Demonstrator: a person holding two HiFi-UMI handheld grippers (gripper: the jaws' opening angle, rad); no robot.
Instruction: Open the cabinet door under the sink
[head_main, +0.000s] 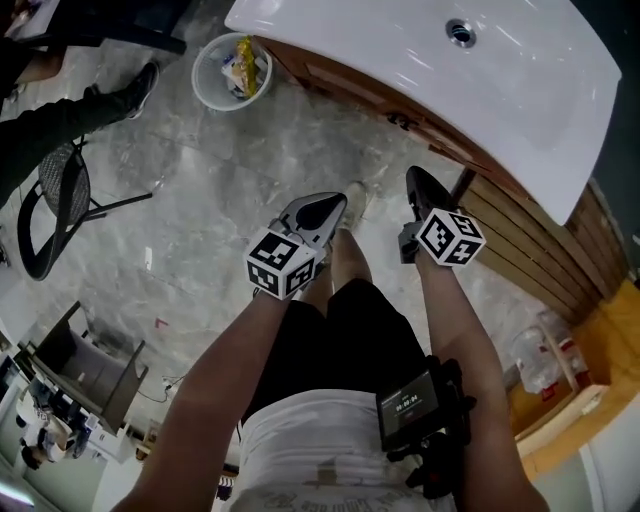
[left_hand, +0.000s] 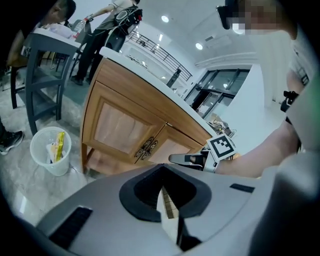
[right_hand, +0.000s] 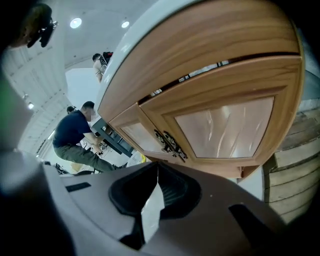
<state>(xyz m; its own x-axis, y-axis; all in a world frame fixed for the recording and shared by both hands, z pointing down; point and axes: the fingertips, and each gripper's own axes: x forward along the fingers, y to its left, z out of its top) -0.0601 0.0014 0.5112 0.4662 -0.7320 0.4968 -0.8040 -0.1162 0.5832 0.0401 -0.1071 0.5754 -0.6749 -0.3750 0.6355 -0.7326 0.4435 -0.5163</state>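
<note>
From your head view, your left tool (head_main: 325, 210) and right tool (head_main: 420, 186) hang side by side above the marble floor (head_main: 200, 170), in front of the white sink (head_main: 400, 60). In the left gripper view, your left tool is clenched on nothing; the wooden cabinet doors (left_hand: 122, 127) stand closed ahead, with ornate handles (left_hand: 146, 148) at their seam and a white bin (left_hand: 50, 150) beside them. In the right gripper view, your right tool is likewise clenched and empty, facing those closed doors without touching them.
</note>
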